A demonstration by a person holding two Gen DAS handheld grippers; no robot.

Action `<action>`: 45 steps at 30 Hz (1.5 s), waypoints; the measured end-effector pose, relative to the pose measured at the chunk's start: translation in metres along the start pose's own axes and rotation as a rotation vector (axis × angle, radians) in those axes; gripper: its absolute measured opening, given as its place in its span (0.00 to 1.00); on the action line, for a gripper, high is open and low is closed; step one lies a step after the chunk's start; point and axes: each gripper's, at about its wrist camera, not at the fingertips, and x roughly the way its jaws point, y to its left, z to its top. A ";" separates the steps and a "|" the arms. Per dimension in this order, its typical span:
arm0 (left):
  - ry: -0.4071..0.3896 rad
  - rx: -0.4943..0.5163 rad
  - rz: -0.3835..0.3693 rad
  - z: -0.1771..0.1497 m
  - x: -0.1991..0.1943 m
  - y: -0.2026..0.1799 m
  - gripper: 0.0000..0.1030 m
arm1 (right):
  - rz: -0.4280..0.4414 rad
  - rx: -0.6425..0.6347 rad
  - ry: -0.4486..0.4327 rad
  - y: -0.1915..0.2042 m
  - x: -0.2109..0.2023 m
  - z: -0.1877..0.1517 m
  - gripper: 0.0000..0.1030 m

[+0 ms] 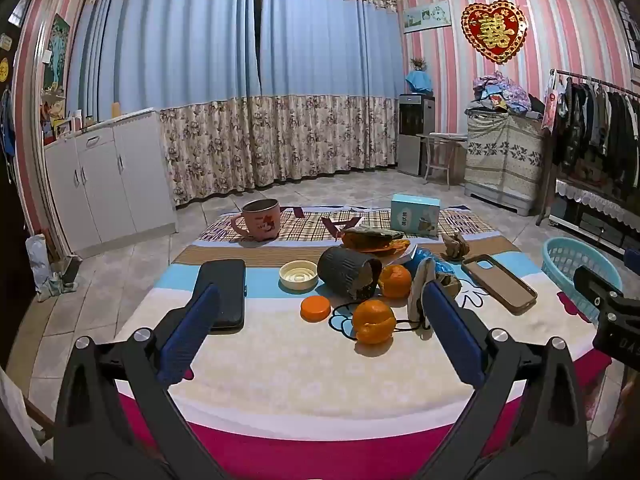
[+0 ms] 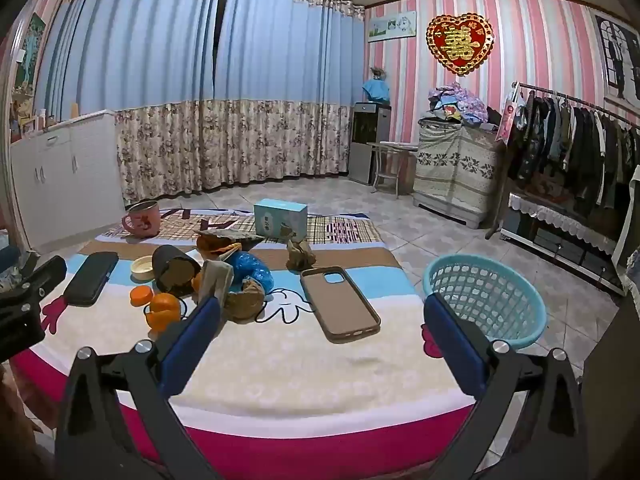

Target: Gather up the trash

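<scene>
We hold the left gripper (image 1: 320,316) and the right gripper (image 2: 322,316) above the near edge of the blanket-covered table (image 1: 280,368), both with jaws spread wide and nothing between them. The dark ribbed cup (image 1: 347,276), lying on its side, serves as our landmark. Just right of it sit the trash items: a blue plastic bag (image 2: 252,266) and crumpled brown paper (image 2: 244,300), touching. In front of the cup lie two oranges (image 1: 374,320). Well right of the cup, off the table edge, stands the blue basket (image 2: 486,296).
</scene>
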 end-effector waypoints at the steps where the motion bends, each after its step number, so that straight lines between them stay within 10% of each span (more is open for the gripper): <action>1: 0.000 0.000 0.000 0.000 0.000 0.000 0.95 | 0.002 0.002 0.000 0.000 0.000 0.000 0.96; 45: -0.008 0.005 0.011 0.000 -0.002 0.007 0.95 | -0.026 0.001 -0.008 -0.012 -0.006 0.001 0.96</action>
